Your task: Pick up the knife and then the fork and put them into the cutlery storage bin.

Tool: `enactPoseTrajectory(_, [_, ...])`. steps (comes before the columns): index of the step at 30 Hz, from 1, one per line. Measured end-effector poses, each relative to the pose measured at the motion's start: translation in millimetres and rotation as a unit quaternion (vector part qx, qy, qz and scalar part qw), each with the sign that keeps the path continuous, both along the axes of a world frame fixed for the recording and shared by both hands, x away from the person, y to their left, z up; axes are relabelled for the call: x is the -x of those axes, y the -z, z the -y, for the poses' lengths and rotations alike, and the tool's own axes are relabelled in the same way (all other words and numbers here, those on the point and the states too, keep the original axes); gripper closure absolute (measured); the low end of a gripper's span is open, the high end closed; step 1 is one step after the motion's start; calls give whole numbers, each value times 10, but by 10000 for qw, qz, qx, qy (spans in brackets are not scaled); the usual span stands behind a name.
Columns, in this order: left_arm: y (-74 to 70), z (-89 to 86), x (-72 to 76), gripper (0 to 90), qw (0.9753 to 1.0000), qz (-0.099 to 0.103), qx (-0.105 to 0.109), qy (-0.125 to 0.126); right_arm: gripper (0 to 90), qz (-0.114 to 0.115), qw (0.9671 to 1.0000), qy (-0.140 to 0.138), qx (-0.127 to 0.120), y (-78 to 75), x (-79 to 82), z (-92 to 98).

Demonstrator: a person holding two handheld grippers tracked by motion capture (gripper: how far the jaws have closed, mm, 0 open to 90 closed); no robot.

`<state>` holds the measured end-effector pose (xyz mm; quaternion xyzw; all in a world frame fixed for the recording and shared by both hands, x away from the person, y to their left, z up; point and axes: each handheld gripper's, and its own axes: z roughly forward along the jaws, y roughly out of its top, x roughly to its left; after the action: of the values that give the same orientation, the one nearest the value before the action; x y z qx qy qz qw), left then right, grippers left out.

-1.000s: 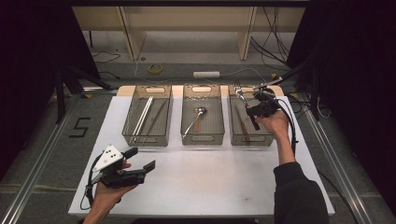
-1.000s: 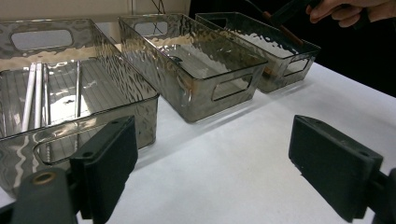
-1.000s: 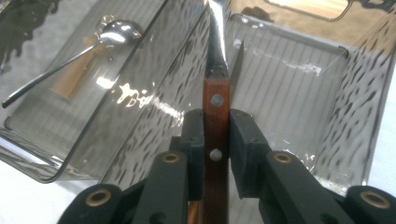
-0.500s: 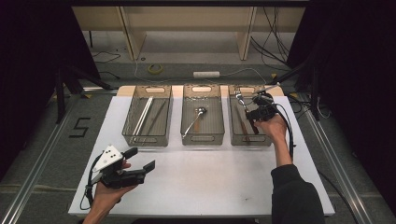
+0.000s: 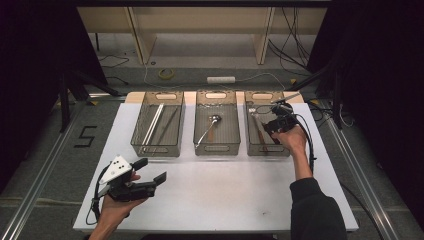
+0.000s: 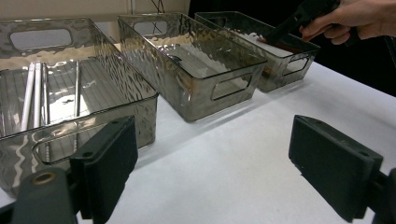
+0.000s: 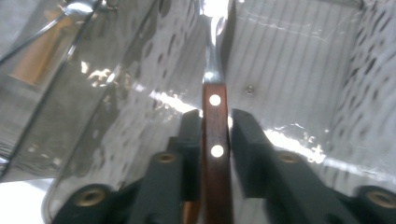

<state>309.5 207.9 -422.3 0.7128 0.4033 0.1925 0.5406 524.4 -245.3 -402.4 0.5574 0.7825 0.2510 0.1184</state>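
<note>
My right gripper [image 5: 266, 126] reaches into the right-hand smoky plastic bin [image 5: 267, 153] at the back of the white table [image 5: 225, 200]. In the right gripper view it [image 7: 215, 116] is shut on a utensil's brown wooden handle [image 7: 215, 100] with two rivets; the metal shank runs up and away over the bin floor. My left gripper [image 5: 150, 170] is held low over the table's front left, open, with nothing between its jaws. The left gripper view shows its own gap [image 6: 212, 158] over bare white table, and the right gripper [image 6: 273, 38] dipping into the far bin [image 6: 289, 65].
The left bin [image 5: 157, 150] holds long thin metal rods [image 5: 152, 125]. A metal spoon [image 5: 210, 125] lies in the middle bin [image 5: 217, 150]. Cables trail on the floor behind the table. Dark curtains stand on both sides.
My right gripper has come slightly toward the near end of the right bin and lower into it. The left gripper has stayed still.
</note>
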Motion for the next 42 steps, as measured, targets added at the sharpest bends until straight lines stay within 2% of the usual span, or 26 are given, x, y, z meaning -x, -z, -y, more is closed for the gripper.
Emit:
enactPoseTrajectory(3, [0,2,1,152,10000,-3,0,1,606,68,10000,-56,9,-48,9,-19])
enactPoseTrajectory(13, [1,0,-3,152,10000,-20,26,-1,507,370,9982,-321,-344,-191,126,-10])
enactPoseTrajectory(17, [0,1,-4,152,10000,-23,32,0,451,527,9962,-472,-501,-255,204,-31])
enactPoseTrajectory(25, [-1,3,-2,152,10000,-30,61,-5,392,947,9899,-770,-725,-413,407,-127])
enactPoseTrajectory(28, [0,-1,-3,152,10000,-37,72,-5,370,994,9880,-828,-848,-425,464,-149])
enactPoseTrajectory(42, [1,-1,-4,151,9999,-60,88,-1,288,1296,9811,-1017,-1018,-330,777,-196])
